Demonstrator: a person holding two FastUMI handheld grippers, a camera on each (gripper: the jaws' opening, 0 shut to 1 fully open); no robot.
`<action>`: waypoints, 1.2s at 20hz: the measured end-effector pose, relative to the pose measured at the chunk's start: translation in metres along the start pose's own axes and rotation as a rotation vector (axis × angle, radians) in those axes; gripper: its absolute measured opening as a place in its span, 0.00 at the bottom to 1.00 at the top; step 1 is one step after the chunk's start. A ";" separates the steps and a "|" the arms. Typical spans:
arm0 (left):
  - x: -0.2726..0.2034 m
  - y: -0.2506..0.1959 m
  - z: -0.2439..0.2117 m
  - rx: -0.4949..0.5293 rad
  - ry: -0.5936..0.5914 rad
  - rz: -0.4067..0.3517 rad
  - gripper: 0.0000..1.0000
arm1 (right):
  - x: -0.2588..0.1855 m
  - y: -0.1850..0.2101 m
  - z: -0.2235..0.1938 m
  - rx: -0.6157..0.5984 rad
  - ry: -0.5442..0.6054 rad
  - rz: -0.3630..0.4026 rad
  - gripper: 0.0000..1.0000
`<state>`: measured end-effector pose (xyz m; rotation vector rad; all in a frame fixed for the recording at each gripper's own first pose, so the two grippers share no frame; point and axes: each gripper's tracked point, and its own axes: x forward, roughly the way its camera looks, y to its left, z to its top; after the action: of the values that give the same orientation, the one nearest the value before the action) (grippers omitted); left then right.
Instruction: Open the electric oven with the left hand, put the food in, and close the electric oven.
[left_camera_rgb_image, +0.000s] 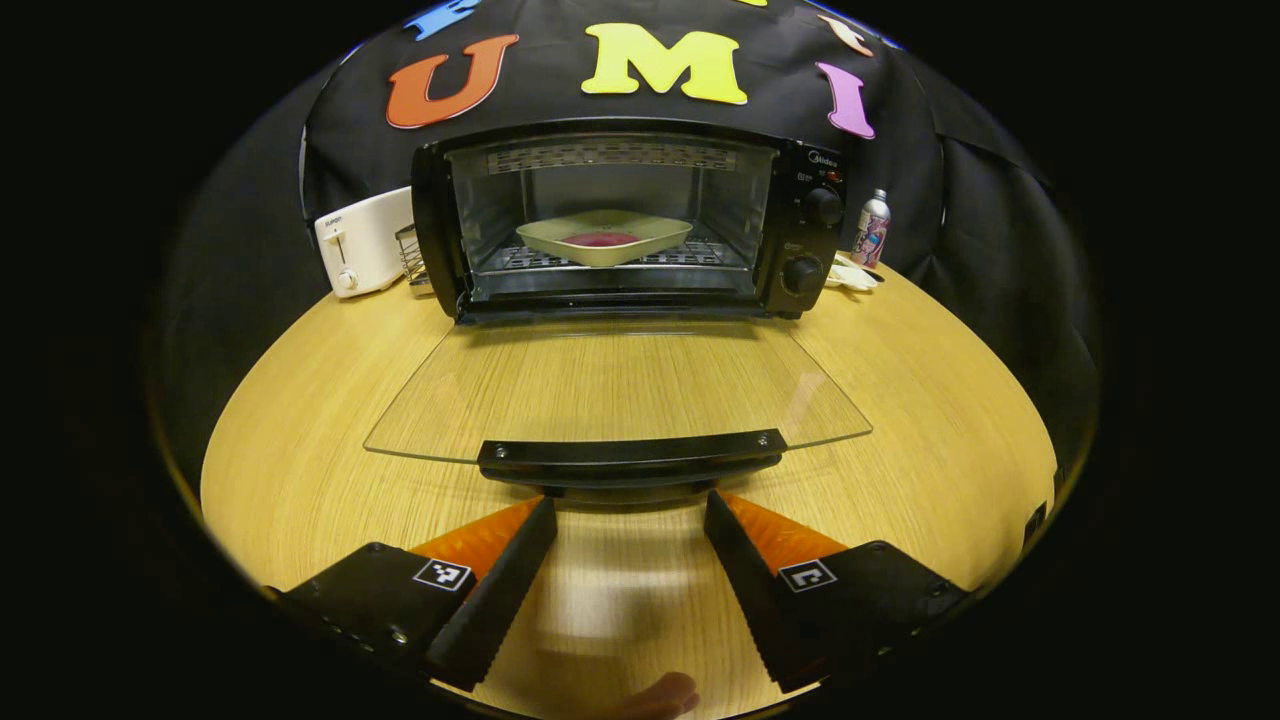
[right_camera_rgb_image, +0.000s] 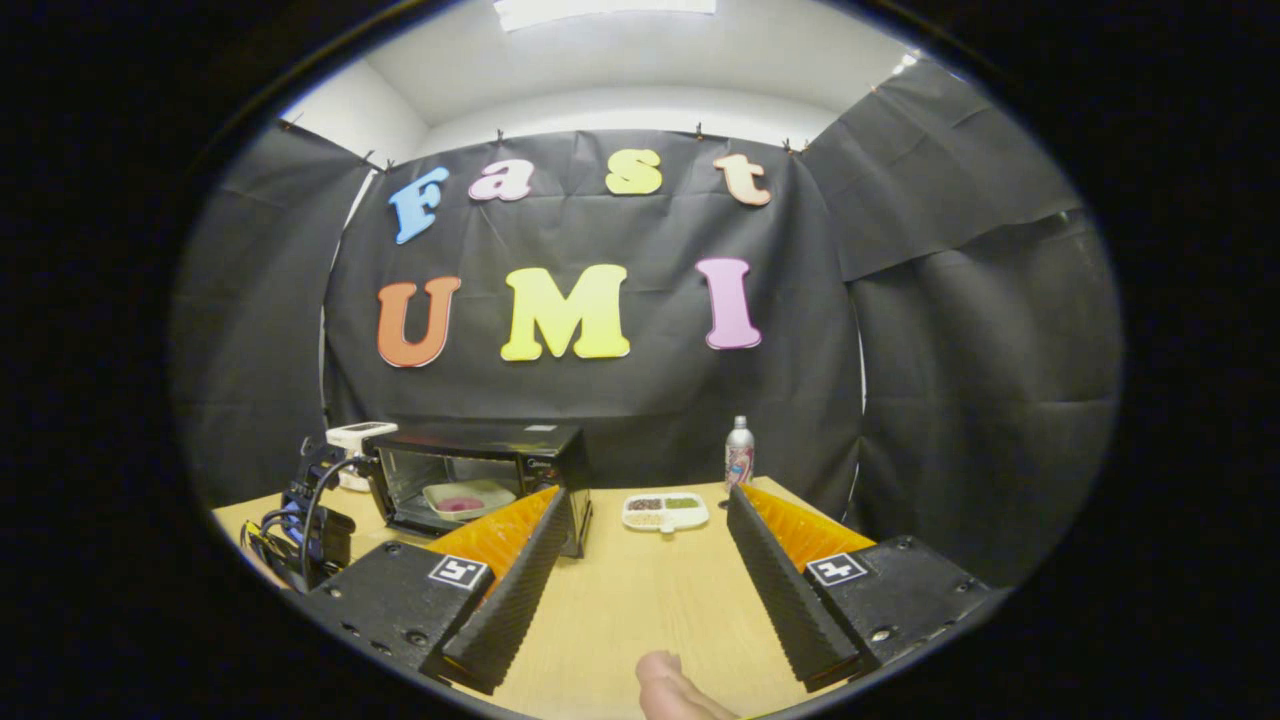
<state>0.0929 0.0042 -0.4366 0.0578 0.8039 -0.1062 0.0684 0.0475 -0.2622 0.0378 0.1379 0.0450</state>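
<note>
The left gripper (left_camera_rgb_image: 630, 520) is hovering with its jaws spread wide and nothing between them, just in front of the door handle (left_camera_rgb_image: 630, 458), apparently lining up to lift it. A fingertip (left_camera_rgb_image: 668, 694) is peeking in at the bottom edge, cut off. The glass door (left_camera_rgb_image: 610, 385) is lying flat, folded down from the electric oven (left_camera_rgb_image: 620, 215) toward the gripper and floating just over the wooden table (left_camera_rgb_image: 310, 420), so the cavity is staying open. Inside the oven, on the wire rack, a pale dish of food (left_camera_rgb_image: 603, 238) with something red in it is sitting, so by my reading only the closing remains. Left of the oven a white toaster (left_camera_rgb_image: 362, 240) is standing, and right of it a bottle (left_camera_rgb_image: 871, 228) with a white tray (left_camera_rgb_image: 852, 276) just beside.

In the right gripper view, the right gripper (right_camera_rgb_image: 640, 560) is also gaping, idle, held back well to the right of the oven, presumably keeping clear. The tray's contents are too small to identify.
</note>
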 end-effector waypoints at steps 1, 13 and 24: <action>-0.002 -0.001 0.002 0.001 -0.006 0.001 0.96 | -0.001 0.000 -0.002 -0.001 0.001 0.004 0.96; -0.024 -0.009 0.037 0.029 -0.084 -0.005 0.96 | -0.006 -0.006 -0.007 0.018 0.032 -0.001 0.96; -0.004 0.006 0.092 -0.004 -0.147 0.013 0.96 | -0.009 -0.010 -0.007 0.012 0.046 -0.006 0.96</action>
<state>0.1561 0.0022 -0.3699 0.0503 0.6570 -0.0954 0.0589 0.0378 -0.2682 0.0488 0.1846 0.0386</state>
